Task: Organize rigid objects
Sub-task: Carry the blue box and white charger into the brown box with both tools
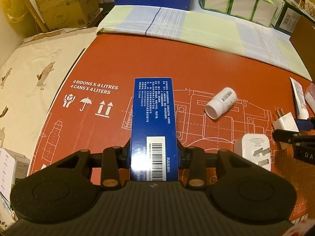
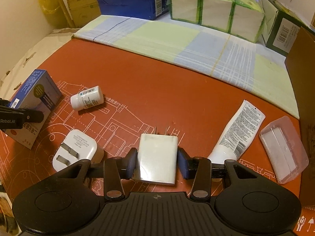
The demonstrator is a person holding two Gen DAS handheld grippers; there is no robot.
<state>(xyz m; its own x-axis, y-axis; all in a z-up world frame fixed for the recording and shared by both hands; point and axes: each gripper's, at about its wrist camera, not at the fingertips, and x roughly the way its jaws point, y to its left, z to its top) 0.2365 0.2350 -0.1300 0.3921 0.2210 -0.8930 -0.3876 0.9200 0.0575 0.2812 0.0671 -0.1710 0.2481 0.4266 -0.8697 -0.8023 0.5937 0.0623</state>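
The blue box (image 1: 153,122) is held up over the orange board (image 1: 137,59), near the board's left side. The left gripper (image 1: 153,149) has its jaws pressed on the two long sides of the box, near the end with the barcode. The far end of the box sticks out past the jaws. To the left of it the board is bare out to its edge, where the cream cloth (image 1: 29,74) starts. Ahead of it the board is bare too, up to the checked cloth (image 1: 196,25).

The white charger (image 2: 156,158) sits between the jaws of the right gripper (image 2: 156,162). Its prongs point away from the camera. The left pad touches its side. The right pad is very close, but I cannot tell if it touches, so I cannot tell if the grip is tight.

A white bottle (image 2: 86,98) lies on its side on the board, between the box and the charger. A bigger white plug (image 2: 74,150) lies just left of the right gripper, prongs up. A white tube (image 2: 238,131) lies just to the right, and a clear case (image 2: 283,149) is past it, close to a brown wall (image 2: 303,98) at the board's right edge.

Behind the checked cloth stand a big blue carton (image 2: 135,0) and green packs (image 2: 214,9).
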